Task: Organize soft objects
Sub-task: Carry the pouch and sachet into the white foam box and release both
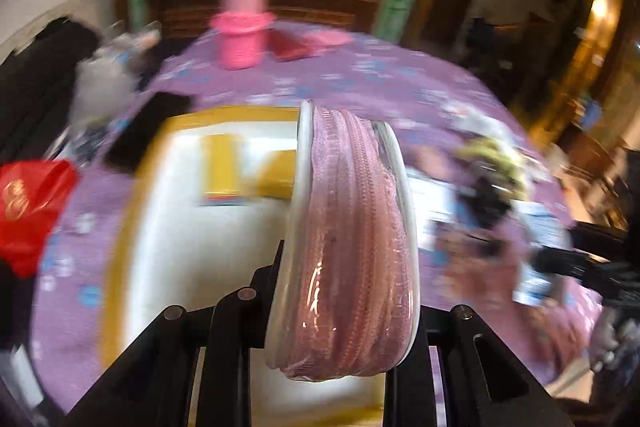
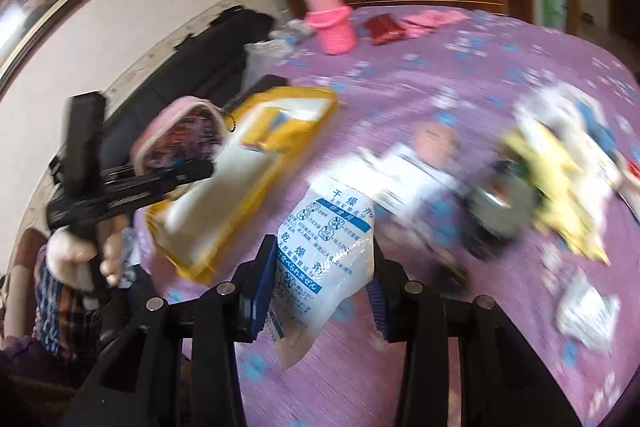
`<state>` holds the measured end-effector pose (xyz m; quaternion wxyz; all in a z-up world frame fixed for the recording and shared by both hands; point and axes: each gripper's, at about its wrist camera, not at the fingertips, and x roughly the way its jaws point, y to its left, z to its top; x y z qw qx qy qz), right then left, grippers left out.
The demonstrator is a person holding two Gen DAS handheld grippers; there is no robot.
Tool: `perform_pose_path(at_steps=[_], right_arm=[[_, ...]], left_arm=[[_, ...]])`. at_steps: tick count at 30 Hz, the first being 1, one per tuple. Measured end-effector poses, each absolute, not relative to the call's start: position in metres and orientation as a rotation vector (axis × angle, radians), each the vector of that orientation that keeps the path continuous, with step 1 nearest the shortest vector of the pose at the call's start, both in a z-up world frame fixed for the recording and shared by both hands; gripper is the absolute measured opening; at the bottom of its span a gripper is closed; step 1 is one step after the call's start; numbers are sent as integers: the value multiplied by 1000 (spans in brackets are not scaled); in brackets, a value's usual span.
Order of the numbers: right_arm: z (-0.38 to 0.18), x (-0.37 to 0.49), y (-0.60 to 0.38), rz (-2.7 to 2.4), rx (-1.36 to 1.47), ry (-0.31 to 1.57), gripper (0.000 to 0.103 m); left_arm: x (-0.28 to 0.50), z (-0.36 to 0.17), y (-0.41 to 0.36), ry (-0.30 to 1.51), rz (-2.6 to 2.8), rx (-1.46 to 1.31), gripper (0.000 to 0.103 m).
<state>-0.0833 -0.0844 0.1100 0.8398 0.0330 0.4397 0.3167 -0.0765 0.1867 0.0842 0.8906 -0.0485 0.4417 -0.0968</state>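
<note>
Right wrist alone shows desiccant packet (image 2: 320, 251) pinched, left gripper (image 2: 192, 167) gripping pouch (image 2: 180, 135).

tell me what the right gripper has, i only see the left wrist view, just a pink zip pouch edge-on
Observer: The right gripper holds a white desiccant packet printed in blue.
Operator: is my pouch plain pink
Observer: No. The pink pouch has a clear side showing colourful print.
Operator: where is it relative to the yellow bag
Observer: At the yellow and white bag, over its left edge; the left gripper grips it there.
</note>
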Motion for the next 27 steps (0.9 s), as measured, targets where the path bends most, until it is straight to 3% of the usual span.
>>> perform_pose_path(at_steps=[10,12,17,23,27], right_arm=[[93,-34,49,816,-40,1067,41],[85,-29,67,812,-76,1093,41],[65,-2,92,719,-159,1125,41],[54,32,99,628,-172,1116,41],[53,49,109,617,-190,1087,52]], left_arm=[[9,34,257,1039,3,-181,26],[16,29,258,1053,-2,-202,31],[24,31,260,1060,-16,-264,56],[-5,56,273,976,-12,-311,60],[-22,71,282,918,-2,-362,65]])
